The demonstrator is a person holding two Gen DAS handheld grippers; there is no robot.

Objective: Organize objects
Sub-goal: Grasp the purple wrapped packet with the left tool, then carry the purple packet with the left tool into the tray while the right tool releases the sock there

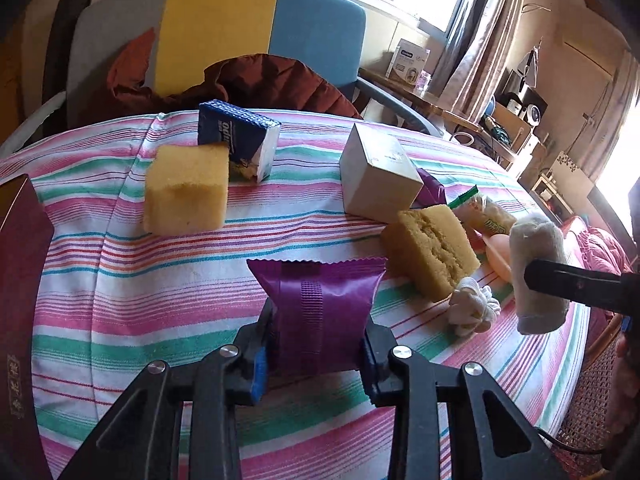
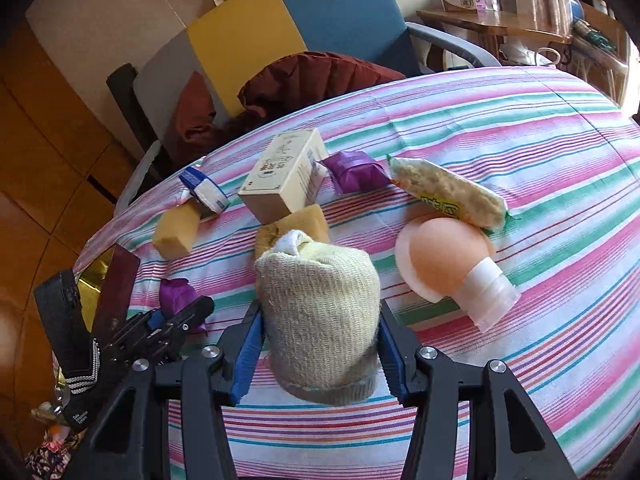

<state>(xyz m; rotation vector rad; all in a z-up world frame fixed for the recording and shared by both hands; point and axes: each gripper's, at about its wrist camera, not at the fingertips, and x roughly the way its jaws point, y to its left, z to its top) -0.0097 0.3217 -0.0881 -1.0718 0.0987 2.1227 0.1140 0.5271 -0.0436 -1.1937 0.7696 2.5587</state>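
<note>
A purple foil packet (image 1: pixel 320 292) stands just above the striped tablecloth (image 1: pixel 140 304), and my left gripper (image 1: pixel 316 344) is shut on its lower part, blue pads pressing both sides. In the right wrist view that left gripper (image 2: pixel 180 320) shows at the lower left with the purple packet (image 2: pixel 176 292) in it. My right gripper (image 2: pixel 320 344) is shut on a rolled, knitted grey-cream sock (image 2: pixel 320 300), held above the table. The sock (image 1: pixel 536 248) also shows at the right of the left wrist view.
On the cloth lie a yellow sponge (image 1: pixel 186 194), a blue tissue pack (image 1: pixel 240 136), a white box (image 1: pixel 376 176), a brown sponge (image 1: pixel 432 248), a second purple packet (image 2: pixel 356 170), a snack bag (image 2: pixel 448 192), a peach bottle (image 2: pixel 444 260) and a dark red box (image 1: pixel 20 280). A chair (image 1: pixel 320 28) stands behind.
</note>
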